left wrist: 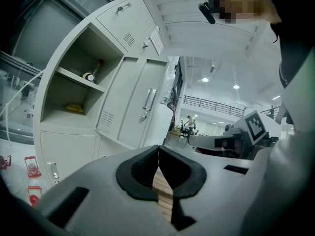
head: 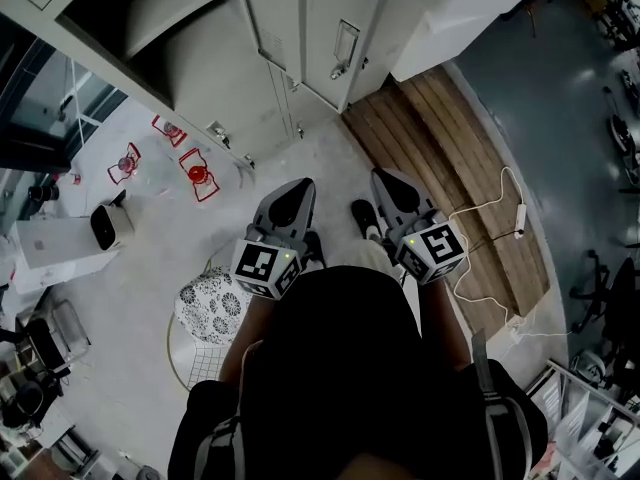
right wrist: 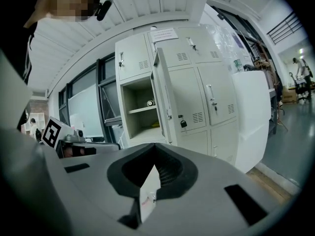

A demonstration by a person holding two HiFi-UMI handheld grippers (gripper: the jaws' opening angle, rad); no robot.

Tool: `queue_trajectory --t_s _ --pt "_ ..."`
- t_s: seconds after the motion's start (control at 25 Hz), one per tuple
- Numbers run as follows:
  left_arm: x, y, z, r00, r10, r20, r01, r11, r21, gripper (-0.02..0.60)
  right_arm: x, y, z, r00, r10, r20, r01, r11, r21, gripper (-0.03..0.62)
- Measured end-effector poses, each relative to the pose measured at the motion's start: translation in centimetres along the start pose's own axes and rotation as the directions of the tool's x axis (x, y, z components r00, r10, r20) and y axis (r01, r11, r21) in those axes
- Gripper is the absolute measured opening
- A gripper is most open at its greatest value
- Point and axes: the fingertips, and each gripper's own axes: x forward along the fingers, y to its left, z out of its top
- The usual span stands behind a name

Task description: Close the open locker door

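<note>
A bank of pale grey lockers (head: pixel 330 18) stands ahead. One compartment (head: pixel 130 18) at the left is open and dark inside. Its door (right wrist: pixel 162 95) stands swung out, edge-on in the right gripper view; the left gripper view shows the same door (left wrist: pixel 120 100) to the right of the open compartment (left wrist: pixel 74 90). A small bottle (left wrist: pixel 90 76) lies on the inner shelf, with a yellow item (left wrist: pixel 74 108) below it. My left gripper (head: pixel 290 200) and right gripper (head: pixel 390 186) are held side by side in front of me, well short of the lockers. Both are shut and hold nothing.
A patterned cushion (head: pixel 212 306) on a wire stool sits at my left. Farther left is a white box (head: pixel 50 253) with a small camera (head: pixel 112 226). Red floor markers (head: pixel 198 176) lie by the locker base. Wooden planks (head: pixel 450 158) and a white cable (head: pixel 490 233) are on the right.
</note>
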Motion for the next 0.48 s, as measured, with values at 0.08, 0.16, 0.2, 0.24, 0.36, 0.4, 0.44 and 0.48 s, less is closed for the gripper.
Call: queue_trajectory --t_s 0.08,0.16,0.2,0.24,0.36,0.4,0.44,0.48 --pt "0.7 0.1 0.1 1.0 0.029 0.004 -0.029 1.0 -0.006 0.018 0.4 -1.0 0.5 1.0 0.026 0.0 -0.026 1.0 -0.005 0.003" --pt "1.5 -0.2 0.6 0.998 0.059 0.013 -0.058 0.998 -0.006 0.018 0.8 -2.0 1.3 0.998 0.06 0.0 -0.06 0.998 -0.01 0.003" --pt "1.9 -0.4 0.9 0.997 0.072 0.019 -0.072 0.997 -0.005 0.018 1.1 -2.6 1.7 0.997 0.078 -0.001 -0.078 0.997 -0.013 0.003" --pt "2.4 -0.7 1.1 0.996 0.085 0.025 -0.085 0.996 -0.004 0.018 1.4 -3.2 2.1 0.995 0.096 -0.005 -0.096 0.995 -0.016 0.003" --pt "3.7 -1.2 1.6 0.991 0.127 0.036 -0.127 0.992 -0.005 0.018 2.1 -4.7 3.0 0.987 0.157 -0.014 -0.158 0.987 -0.029 0.003" --pt "4.2 -1.2 1.8 0.989 0.146 0.039 -0.146 0.989 -0.002 0.018 2.5 -5.1 3.5 0.983 0.183 -0.013 -0.183 0.982 -0.038 0.003" --pt "4.6 -1.1 2.0 0.985 0.167 0.042 -0.167 0.986 0.002 0.018 2.9 -5.5 3.9 0.978 0.208 -0.012 -0.208 0.977 -0.043 0.003" --pt "5.0 -1.1 2.2 0.981 0.187 0.045 -0.188 0.982 0.004 0.018 3.3 -5.7 4.3 0.973 0.231 -0.011 -0.231 0.972 -0.043 0.003"
